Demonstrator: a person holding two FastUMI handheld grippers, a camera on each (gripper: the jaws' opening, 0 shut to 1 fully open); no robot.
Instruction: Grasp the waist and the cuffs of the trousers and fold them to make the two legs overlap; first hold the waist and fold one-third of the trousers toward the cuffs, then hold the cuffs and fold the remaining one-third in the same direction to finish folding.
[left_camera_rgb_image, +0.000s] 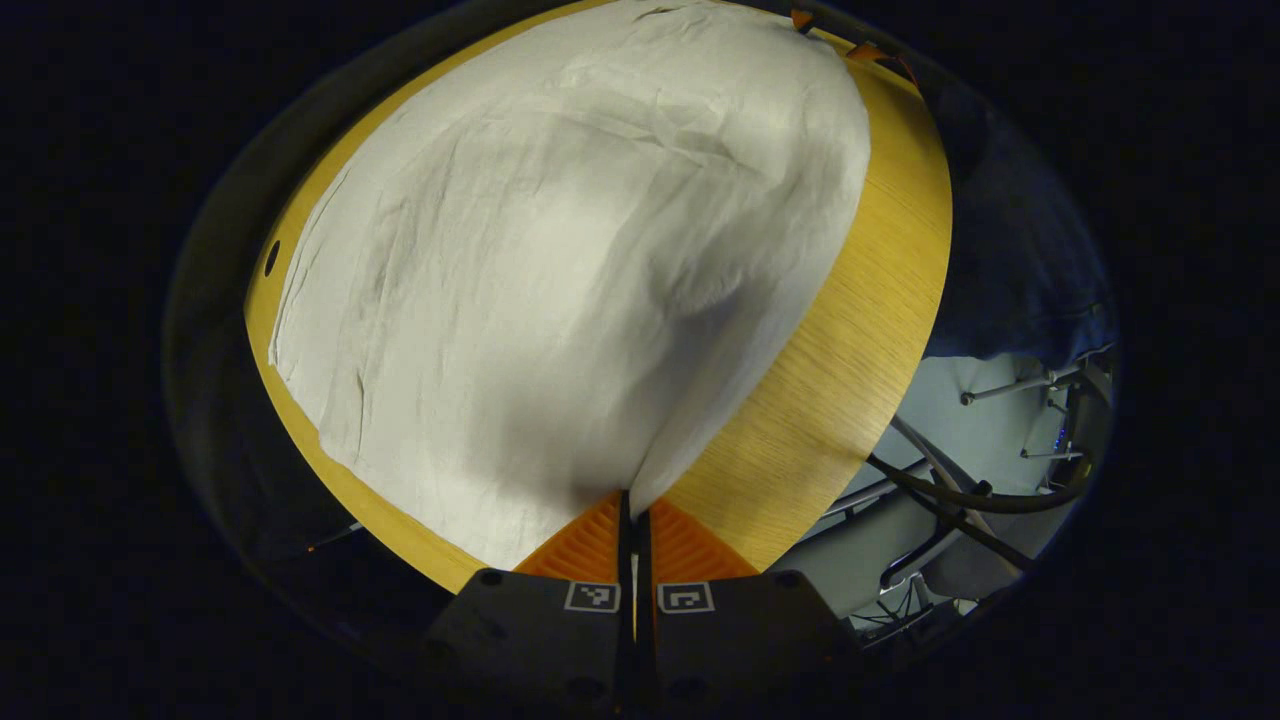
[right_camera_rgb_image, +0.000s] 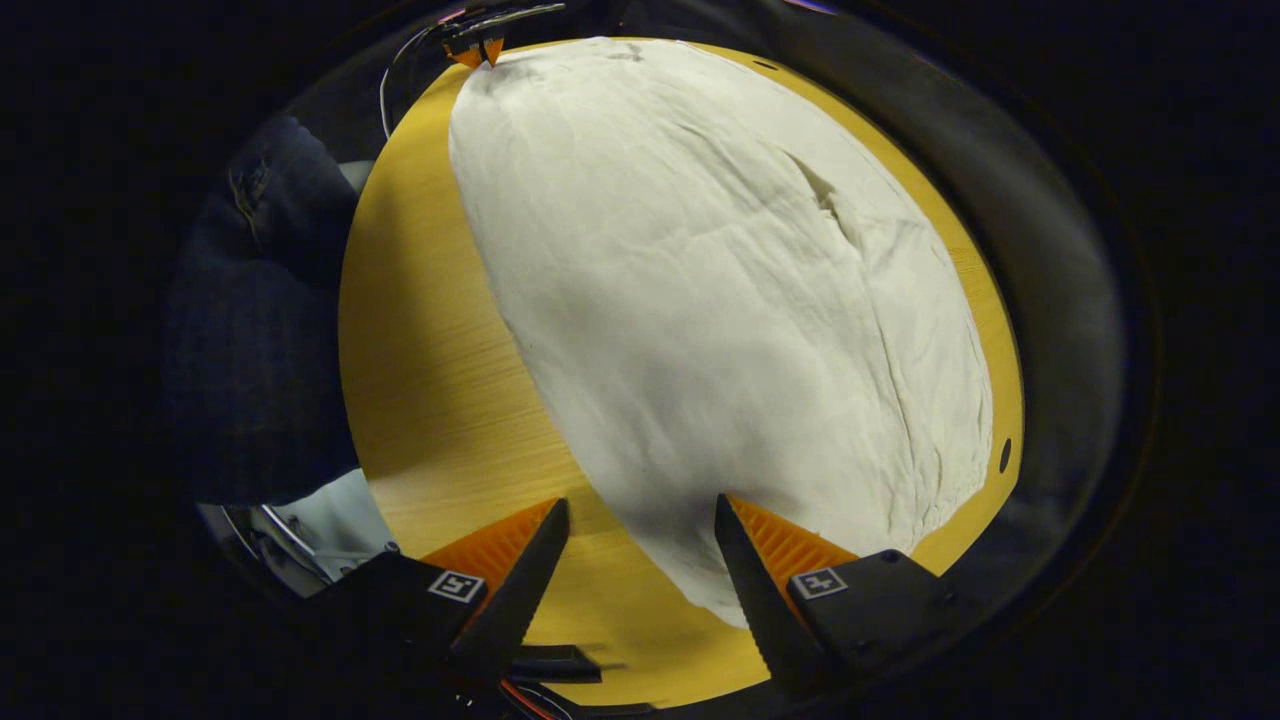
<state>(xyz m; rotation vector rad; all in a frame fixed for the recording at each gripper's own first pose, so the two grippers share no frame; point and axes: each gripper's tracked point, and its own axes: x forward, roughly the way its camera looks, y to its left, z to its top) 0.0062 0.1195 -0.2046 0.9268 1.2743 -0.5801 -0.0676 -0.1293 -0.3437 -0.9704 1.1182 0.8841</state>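
Observation:
White trousers (left_camera_rgb_image: 560, 260) lie spread over a round wooden table (left_camera_rgb_image: 860, 330). In the left gripper view my left gripper (left_camera_rgb_image: 631, 505) is shut on the near corner of the cloth, which rises in a fold from the fingertips. The right gripper (left_camera_rgb_image: 830, 32) shows small at the trousers' far corner. In the right gripper view the trousers (right_camera_rgb_image: 720, 300) stretch away from my right gripper (right_camera_rgb_image: 640, 510), which is open. The cloth's near edge lies between the fingers, and the bare table (right_camera_rgb_image: 440, 350) is under the left finger. Far off, the left gripper (right_camera_rgb_image: 480, 48) pinches the opposite corner.
A person in dark clothes stands at the table's edge (right_camera_rgb_image: 260, 300) (left_camera_rgb_image: 1010, 240). A small hole (right_camera_rgb_image: 1004, 455) pierces the tabletop near its rim. Beyond the table's edge lie a pale floor, metal legs and a dark cable (left_camera_rgb_image: 980, 495).

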